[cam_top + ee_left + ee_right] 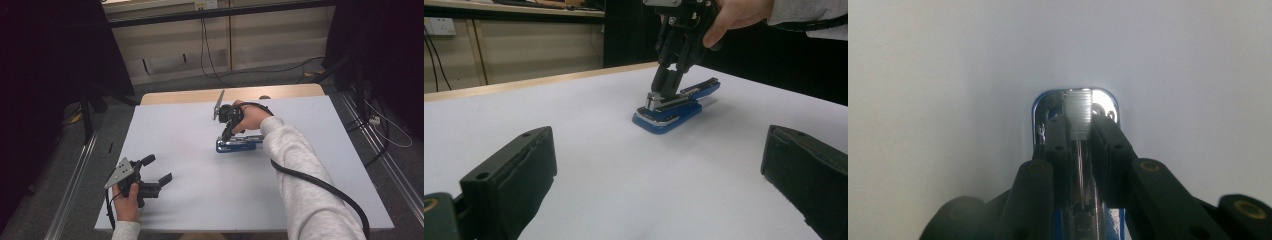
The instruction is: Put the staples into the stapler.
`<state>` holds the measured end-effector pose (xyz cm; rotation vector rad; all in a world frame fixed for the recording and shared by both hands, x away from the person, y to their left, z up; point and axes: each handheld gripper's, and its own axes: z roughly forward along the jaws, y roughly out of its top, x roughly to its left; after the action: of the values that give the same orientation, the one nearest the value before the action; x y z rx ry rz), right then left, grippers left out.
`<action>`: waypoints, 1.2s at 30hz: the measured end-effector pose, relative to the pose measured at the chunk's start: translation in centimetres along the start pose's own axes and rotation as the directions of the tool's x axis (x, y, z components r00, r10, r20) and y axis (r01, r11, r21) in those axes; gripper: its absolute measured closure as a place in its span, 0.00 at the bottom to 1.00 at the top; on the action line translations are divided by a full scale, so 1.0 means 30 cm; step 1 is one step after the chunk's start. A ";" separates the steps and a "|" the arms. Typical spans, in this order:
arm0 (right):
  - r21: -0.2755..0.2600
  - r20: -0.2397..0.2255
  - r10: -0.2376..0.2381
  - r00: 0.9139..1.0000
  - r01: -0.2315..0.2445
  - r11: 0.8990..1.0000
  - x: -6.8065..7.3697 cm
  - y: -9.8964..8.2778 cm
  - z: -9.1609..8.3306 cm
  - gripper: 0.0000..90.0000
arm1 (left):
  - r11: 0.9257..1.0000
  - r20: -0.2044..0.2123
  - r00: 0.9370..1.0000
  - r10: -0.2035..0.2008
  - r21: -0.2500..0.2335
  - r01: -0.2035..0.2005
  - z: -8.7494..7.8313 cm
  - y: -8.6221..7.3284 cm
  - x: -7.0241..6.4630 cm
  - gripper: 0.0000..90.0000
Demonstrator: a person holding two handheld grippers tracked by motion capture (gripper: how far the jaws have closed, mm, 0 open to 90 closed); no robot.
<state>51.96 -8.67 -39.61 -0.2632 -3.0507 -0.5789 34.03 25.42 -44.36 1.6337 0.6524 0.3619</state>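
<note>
Nearest the person, left gripper (159, 169) hovers at the table's (200, 200) front-left corner, jaws spread wide with nothing between them. Farther back, near the middle, right gripper (226, 135) points down, jaws pinching the head of a blue stapler (240, 144) lying flat on the white surface.

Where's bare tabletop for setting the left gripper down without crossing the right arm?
Bare white table runs between the left gripper and the blue stapler, and along the far left edge. It is crowded around the stapler, where the right gripper closes on its top and the sleeve crosses.
</note>
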 end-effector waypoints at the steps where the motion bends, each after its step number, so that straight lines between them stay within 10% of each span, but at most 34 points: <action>1: -0.003 0.000 0.001 1.000 -0.001 1.000 0.000 -0.001 0.001 0.88 | 1.000 -0.001 1.000 0.003 0.000 -0.003 0.000 0.000 0.000 0.02; 23: 0.002 0.001 0.011 1.000 -0.011 1.000 0.001 -0.004 0.003 0.87 | 1.000 -0.001 1.000 0.000 0.002 0.000 0.004 -0.001 0.001 0.02; 36: -0.092 0.061 0.104 0.993 -0.098 0.991 0.011 -0.054 -0.044 0.57 | 1.000 0.013 1.000 -0.012 0.015 0.012 0.015 0.002 0.000 0.02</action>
<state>51.36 -10.59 -38.95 -0.4451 -3.0557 -0.7140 34.31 25.07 -44.36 1.6443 0.6564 0.3383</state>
